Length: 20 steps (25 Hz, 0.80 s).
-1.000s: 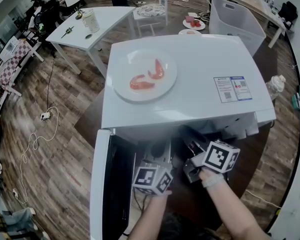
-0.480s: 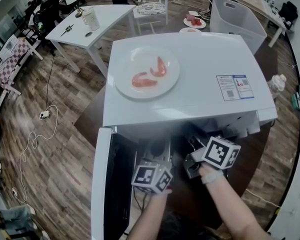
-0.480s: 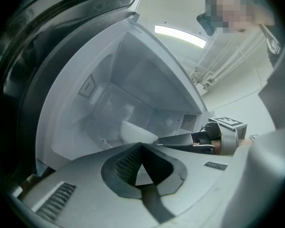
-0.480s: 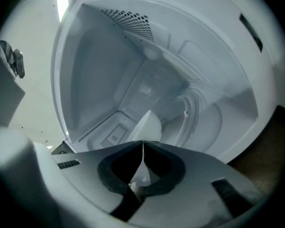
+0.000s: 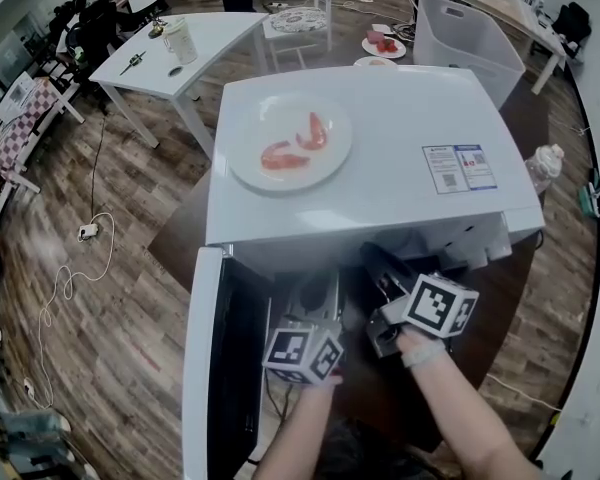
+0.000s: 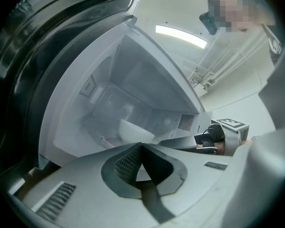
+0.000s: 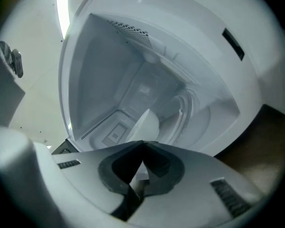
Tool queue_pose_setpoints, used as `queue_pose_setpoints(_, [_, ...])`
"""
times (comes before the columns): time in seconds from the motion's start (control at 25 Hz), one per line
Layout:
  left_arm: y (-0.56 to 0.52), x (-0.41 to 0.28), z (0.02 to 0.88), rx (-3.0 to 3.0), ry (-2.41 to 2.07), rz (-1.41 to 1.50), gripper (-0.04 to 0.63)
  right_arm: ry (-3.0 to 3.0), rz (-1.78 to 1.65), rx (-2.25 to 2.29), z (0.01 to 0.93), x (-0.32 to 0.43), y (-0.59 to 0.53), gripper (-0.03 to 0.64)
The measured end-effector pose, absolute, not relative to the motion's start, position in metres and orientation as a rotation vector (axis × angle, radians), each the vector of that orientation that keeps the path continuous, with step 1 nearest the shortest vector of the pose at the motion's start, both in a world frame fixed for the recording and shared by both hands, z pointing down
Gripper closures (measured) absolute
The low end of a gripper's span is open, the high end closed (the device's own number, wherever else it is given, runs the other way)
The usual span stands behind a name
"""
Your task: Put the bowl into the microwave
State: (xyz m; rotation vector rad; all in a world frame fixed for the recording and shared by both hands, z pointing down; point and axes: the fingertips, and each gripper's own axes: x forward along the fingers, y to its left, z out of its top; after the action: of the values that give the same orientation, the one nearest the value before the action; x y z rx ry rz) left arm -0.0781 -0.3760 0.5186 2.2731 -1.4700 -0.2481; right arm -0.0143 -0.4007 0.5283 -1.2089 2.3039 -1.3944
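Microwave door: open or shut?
Open. The door stands swung out left of the microwave in head view; both gripper views look into its cavity.

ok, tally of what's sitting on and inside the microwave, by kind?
plate: 1
red food pieces: 2
label sticker: 1
bowl, inside: 1
Total: 5

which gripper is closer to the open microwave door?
Left. The left gripper is at the microwave opening, right beside the swung-open door. The right gripper is at the same opening, but on the left gripper's far side from the door.
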Motion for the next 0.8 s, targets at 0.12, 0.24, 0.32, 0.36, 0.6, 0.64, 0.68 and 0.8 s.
queue_pose_setpoints(0.12, [-0.370,-0.074,0.516,2.284,-1.465,-0.239,0.583,2.305,-1.386,-1.198,0.526,-0.011,-0.394,0.614])
queue_pose_setpoints(0.24, [-0.364,-0.070,0.512,2.294,-1.459,-0.237,0.583,2.344,-1.346,-1.149,0.519,-0.010,-0.385,0.614])
queue_pose_setpoints(0.32, [-0.359,-0.068,0.509,2.302,-1.458,-0.236,0.583,2.380,-1.296,-1.075,0.509,-0.014,-0.377,0.612])
queue_pose_setpoints(0.36, [-0.356,-0.067,0.508,2.305,-1.458,-0.236,0.583,2.393,-1.279,-1.041,0.505,-0.015,-0.372,0.612])
queue_pose_setpoints(0.6, [-0.332,-0.057,0.503,2.307,-1.448,-0.236,0.583,2.456,-1.214,-1.005,0.493,-0.005,-0.344,0.613])
queue_pose_setpoints(0.64, [-0.328,-0.055,0.501,2.310,-1.447,-0.237,0.583,2.460,-1.211,-0.999,0.493,-0.003,-0.339,0.613])
queue_pose_setpoints(0.68, [-0.324,-0.053,0.500,2.315,-1.445,-0.236,0.583,2.468,-1.209,-0.990,0.492,-0.003,-0.334,0.614])
queue_pose_setpoints(0.8, [-0.309,-0.050,0.497,2.323,-1.437,-0.233,0.583,2.507,-1.218,-0.960,0.492,-0.005,-0.314,0.615])
